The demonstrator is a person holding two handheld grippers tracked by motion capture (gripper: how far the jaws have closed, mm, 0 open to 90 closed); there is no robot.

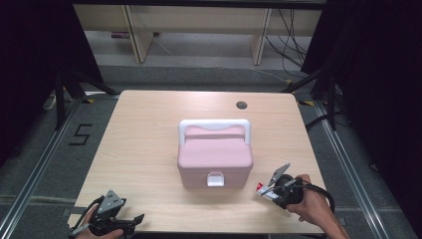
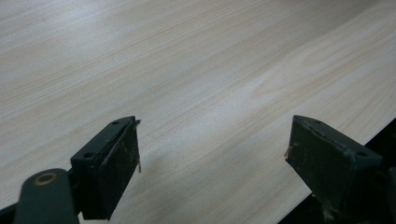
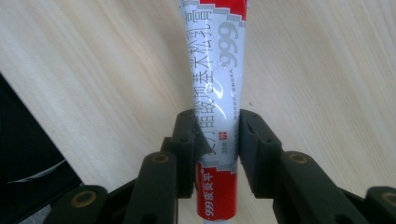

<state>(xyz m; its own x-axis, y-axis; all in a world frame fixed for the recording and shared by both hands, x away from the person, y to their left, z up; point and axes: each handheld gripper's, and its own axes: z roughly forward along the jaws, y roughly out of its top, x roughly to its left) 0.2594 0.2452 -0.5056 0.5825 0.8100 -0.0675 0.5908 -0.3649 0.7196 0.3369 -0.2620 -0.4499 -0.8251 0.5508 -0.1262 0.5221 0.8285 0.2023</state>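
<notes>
A pink box [image 1: 215, 158] with a white handle and a white front latch stands closed at the middle of the table. Right of its front corner, my right gripper [image 1: 266, 191] is shut on a white and red ointment tube [image 1: 262, 188]. In the right gripper view the tube [image 3: 215, 88] runs up between the two black jaws of that gripper [image 3: 215, 149], and both pads press its sides. My left gripper [image 1: 127, 220] rests at the table's front left edge. Its jaws stand wide apart over bare wood [image 2: 210, 140], with nothing between them.
The wooden table [image 1: 149, 134] has a dark round cable hole [image 1: 241, 105] at its back right. Black stands and cables flank it on the floor. Shelving legs stand beyond the far edge.
</notes>
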